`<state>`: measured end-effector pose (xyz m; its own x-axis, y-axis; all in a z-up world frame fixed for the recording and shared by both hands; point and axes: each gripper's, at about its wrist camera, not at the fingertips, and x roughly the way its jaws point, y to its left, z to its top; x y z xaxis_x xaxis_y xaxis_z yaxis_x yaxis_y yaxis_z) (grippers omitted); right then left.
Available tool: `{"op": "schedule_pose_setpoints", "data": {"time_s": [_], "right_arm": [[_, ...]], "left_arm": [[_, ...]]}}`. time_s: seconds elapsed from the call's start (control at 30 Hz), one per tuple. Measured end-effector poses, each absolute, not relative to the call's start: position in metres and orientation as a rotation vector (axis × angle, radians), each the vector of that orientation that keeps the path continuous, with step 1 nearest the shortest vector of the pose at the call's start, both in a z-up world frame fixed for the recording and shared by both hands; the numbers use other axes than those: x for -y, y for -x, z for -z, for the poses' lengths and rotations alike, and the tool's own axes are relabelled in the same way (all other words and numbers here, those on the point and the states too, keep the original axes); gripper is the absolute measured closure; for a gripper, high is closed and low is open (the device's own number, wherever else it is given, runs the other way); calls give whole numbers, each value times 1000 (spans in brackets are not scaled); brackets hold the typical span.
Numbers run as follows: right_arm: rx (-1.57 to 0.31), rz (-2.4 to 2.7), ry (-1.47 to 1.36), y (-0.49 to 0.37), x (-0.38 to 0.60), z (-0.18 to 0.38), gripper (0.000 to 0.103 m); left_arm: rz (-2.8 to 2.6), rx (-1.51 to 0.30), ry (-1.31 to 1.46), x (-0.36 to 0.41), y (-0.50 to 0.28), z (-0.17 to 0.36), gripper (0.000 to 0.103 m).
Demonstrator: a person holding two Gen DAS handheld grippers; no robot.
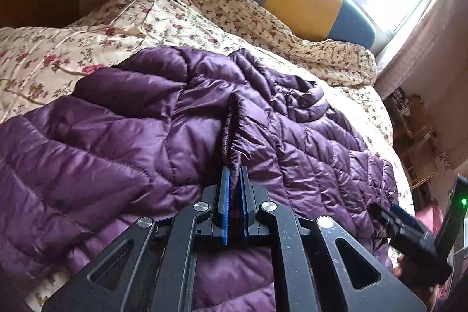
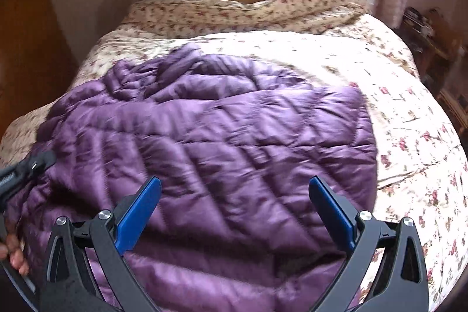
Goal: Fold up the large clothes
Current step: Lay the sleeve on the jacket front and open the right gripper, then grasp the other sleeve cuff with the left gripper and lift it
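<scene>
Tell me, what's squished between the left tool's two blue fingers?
A pinched fold of the purple puffy jacket, seen in the left wrist view between the left tool fingers.

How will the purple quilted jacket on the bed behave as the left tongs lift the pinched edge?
The purple quilted jacket will likely drape limply: the fold pinched in the left tongs already gathers into soft ridges. Its puffy panels suggest it is light for its bulk. The shiny shell may slip from the pads.

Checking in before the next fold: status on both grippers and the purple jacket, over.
Left gripper shut on a pinched ridge of the purple quilted puffer jacket. Right gripper open above it, empty. Jacket spread on the floral bedspread. Nothing in the way.
</scene>
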<state>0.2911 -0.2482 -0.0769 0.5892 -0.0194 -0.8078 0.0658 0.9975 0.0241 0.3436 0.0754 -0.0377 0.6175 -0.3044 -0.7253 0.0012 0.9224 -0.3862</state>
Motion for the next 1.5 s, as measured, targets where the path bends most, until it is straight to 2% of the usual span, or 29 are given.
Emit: {"op": "schedule_pose_setpoints", "data": {"time_s": [0.57,0.8,0.87,0.9,0.93,1.13,1.33,1.5], "right_arm": [[-987,20,-10,-325,266,127,2],[-964,18,0,-326,264,138,2],[-962,19,2,-326,263,138,2],[-961,19,3,-326,263,137,2],[-960,19,3,-325,263,137,2],[-957,25,13,-325,262,137,2],[-956,24,12,-325,262,137,2],[-950,31,24,-325,257,138,2]], "left_arm": [[131,-893,368,-88,-324,67,97],[116,-877,366,-84,-314,59,97],[89,-856,368,-85,-306,49,83],[83,-836,374,-86,-302,43,57],[77,-806,379,-86,-297,36,41],[141,-759,288,-52,-303,11,40],[122,-910,213,-22,-343,60,41],[119,-884,224,-26,-341,75,41]]}}
